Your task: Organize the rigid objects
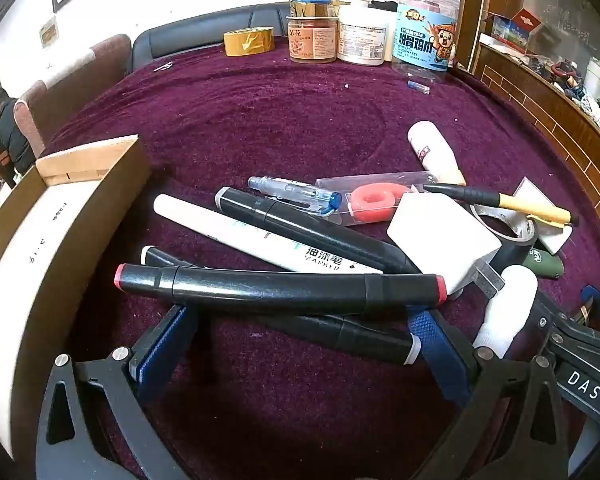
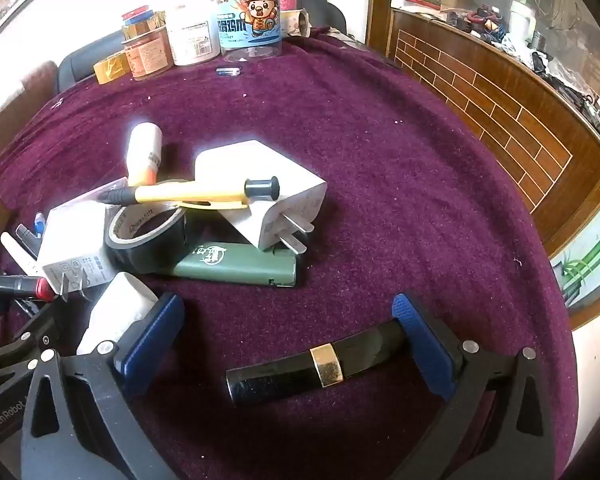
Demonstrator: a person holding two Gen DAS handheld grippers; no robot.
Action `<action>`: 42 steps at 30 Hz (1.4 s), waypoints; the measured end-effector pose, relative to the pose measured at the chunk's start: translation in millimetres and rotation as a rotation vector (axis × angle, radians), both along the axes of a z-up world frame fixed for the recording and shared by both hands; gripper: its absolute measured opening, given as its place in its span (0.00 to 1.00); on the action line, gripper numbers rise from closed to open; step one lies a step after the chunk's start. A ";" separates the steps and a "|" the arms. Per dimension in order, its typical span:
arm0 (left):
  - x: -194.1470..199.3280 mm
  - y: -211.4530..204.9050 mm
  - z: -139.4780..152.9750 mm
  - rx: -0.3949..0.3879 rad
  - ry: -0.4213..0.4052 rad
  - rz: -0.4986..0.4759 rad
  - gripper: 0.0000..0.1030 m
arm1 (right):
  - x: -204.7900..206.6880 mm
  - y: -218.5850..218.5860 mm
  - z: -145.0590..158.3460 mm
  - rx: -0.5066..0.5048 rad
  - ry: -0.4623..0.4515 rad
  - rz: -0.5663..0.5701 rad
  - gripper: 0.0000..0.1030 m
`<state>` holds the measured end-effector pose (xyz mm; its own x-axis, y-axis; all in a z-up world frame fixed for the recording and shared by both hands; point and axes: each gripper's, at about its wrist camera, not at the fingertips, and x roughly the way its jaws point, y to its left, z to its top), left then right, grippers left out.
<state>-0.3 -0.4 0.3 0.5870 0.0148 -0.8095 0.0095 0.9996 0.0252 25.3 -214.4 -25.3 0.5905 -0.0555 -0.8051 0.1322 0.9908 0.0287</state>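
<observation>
A heap of small objects lies on a purple cloth. In the left wrist view my left gripper is open, its blue pads on either side of a black marker with red ends. Behind it lie a white marker, another black marker, a clear blue pen, a red tape ring and a white charger. In the right wrist view my right gripper is open over a black tube with a gold band, which touches its right pad. A green lighter, black tape roll, yellow pen and second white charger lie ahead.
An open cardboard box stands at the left. Jars and a yellow tape roll stand at the far edge of the cloth. A wooden counter runs along the right. A white bottle lies between the two grippers.
</observation>
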 end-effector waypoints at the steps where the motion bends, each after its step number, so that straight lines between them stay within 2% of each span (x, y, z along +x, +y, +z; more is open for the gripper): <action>1: 0.1 0.2 -0.1 -0.005 0.004 0.000 0.99 | -0.1 0.2 0.1 -0.002 0.000 0.000 1.00; 25: 0.2 0.5 0.0 -0.013 0.007 0.000 0.99 | -1.5 3.9 2.2 -0.004 0.000 0.003 1.00; 31: 0.0 1.0 0.0 -0.012 0.007 -0.001 0.99 | -6.8 2.1 2.8 0.010 0.014 0.147 1.00; 33: 0.8 1.9 -0.7 -0.014 0.022 -0.034 0.99 | -9.3 -0.6 3.5 0.035 0.014 0.168 1.00; 36: -6.9 7.5 3.9 -0.031 0.068 -0.084 0.98 | -14.4 -3.0 4.7 0.068 0.034 0.169 1.00; 39: -17.3 4.5 2.8 -0.015 0.101 -0.116 0.99 | -13.9 4.5 3.8 0.009 0.099 0.175 1.00; 42: -25.6 1.7 2.3 -0.003 0.126 -0.136 0.99 | -9.9 6.5 4.3 0.017 0.168 0.153 1.00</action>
<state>-26.0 1.3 2.6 0.4776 -0.0605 -0.8765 0.1471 0.9891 0.0119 15.4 -207.9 -21.0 0.4489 0.0385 -0.8928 -0.0148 0.9993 0.0357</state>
